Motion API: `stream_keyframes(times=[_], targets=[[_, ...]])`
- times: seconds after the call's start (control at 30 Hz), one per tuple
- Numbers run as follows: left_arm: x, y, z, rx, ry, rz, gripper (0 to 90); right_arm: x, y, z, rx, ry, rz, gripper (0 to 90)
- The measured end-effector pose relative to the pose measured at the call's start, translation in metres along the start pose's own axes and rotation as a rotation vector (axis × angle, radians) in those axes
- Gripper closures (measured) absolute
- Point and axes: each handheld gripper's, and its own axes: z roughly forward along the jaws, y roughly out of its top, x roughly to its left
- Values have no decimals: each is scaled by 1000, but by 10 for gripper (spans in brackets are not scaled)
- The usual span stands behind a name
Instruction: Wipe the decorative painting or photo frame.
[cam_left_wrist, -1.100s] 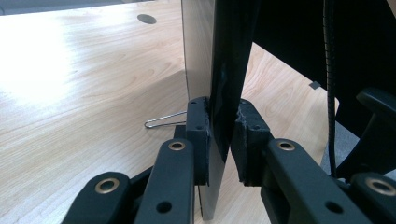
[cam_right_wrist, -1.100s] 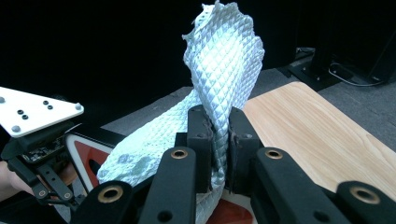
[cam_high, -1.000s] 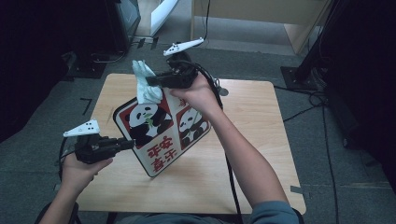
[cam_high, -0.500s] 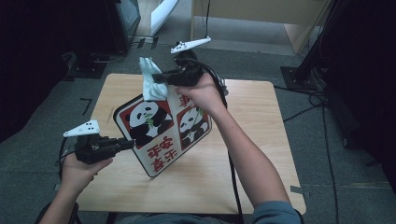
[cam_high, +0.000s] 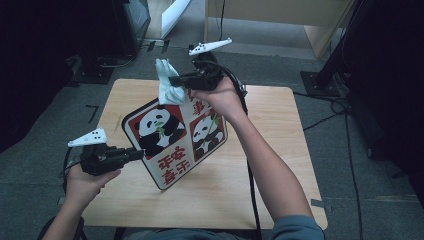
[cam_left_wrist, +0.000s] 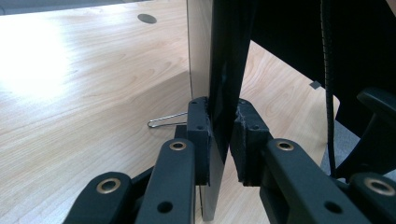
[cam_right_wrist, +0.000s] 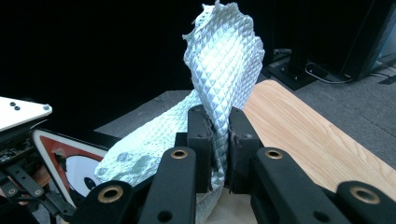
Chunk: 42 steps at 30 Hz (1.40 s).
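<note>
A flat board (cam_high: 175, 142) printed with two pandas and red characters stands tilted on the wooden table (cam_high: 270, 190). My left gripper (cam_high: 136, 154) is shut on its lower left edge; in the left gripper view the pads (cam_left_wrist: 201, 128) of the left gripper (cam_left_wrist: 223, 127) clamp the board's thin dark edge (cam_left_wrist: 226, 56). My right gripper (cam_high: 173, 80) is shut on a crumpled white quilted cloth (cam_high: 166, 90) at the board's top left corner. In the right gripper view the cloth (cam_right_wrist: 224, 60) rises between the jaws of the right gripper (cam_right_wrist: 217, 135), above the board's panda face (cam_right_wrist: 74, 163).
A thin wire loop (cam_left_wrist: 166, 120) lies on the tabletop (cam_left_wrist: 84, 74) behind the board. A black cable (cam_high: 250, 175) trails from the right gripper along the forearm. Dark floor, cables and equipment stands (cam_high: 345, 60) surround the table; a wooden cabinet (cam_high: 280, 15) stands at the back.
The right gripper and its cloth have shifted a little to the right and up along the board's top edge. The left gripper has kept still on the board.
</note>
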Motion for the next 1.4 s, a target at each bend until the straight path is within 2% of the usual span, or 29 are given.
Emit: stream_keyframes(times=[0.67, 0.9, 1.4], targets=[[0, 0, 0, -1, -1, -3, 794, -16, -1, -13, -5, -50, 3, 826], [0, 0, 1, -1, -2, -3, 795, -25, -2, -18, -8, -58, 22, 825], [0, 0, 1, -1, -4, -2, 795, -43, -5, -32, -28, -111, 47, 824]])
